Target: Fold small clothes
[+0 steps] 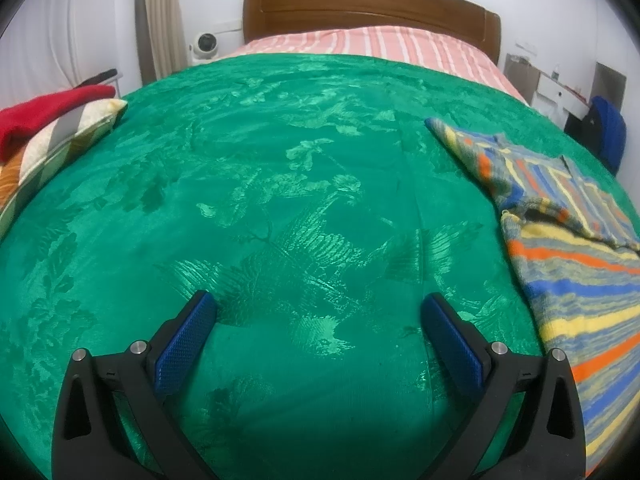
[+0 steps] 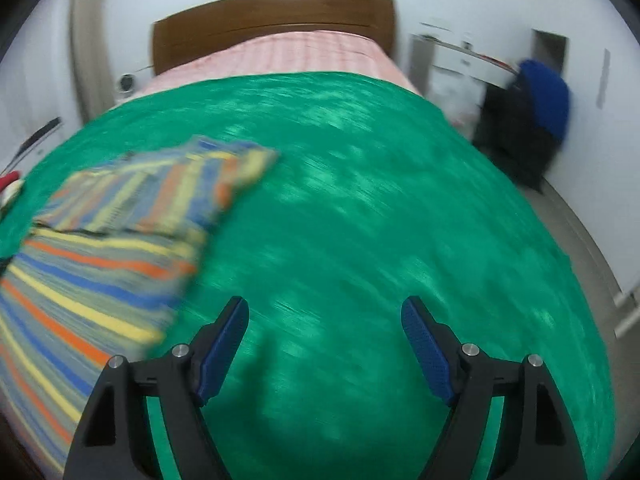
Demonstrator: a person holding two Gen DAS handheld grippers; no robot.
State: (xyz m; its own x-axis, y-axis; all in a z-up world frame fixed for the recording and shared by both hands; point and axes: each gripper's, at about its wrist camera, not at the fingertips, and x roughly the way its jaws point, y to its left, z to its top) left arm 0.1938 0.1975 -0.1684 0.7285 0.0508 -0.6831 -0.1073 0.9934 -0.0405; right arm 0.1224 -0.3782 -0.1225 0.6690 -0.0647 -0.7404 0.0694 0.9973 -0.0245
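Observation:
A small knit garment with orange, yellow, blue and grey stripes (image 1: pixel 568 240) lies flat on the green bedspread (image 1: pixel 280 200), at the right in the left wrist view and at the left in the right wrist view (image 2: pixel 112 240). Its upper part looks folded over the body. My left gripper (image 1: pixel 318 304) is open and empty above bare bedspread, left of the garment. My right gripper (image 2: pixel 325 308) is open and empty above bare bedspread (image 2: pixel 380 200), right of the garment. The right wrist view is motion-blurred.
A patterned pillow (image 1: pixel 52 148) with a red cloth (image 1: pixel 48 112) on it lies at the bed's left edge. A pink striped sheet (image 1: pixel 380 46) and a wooden headboard (image 1: pixel 360 8) are at the far end. A blue chair (image 2: pixel 540 112) stands right of the bed.

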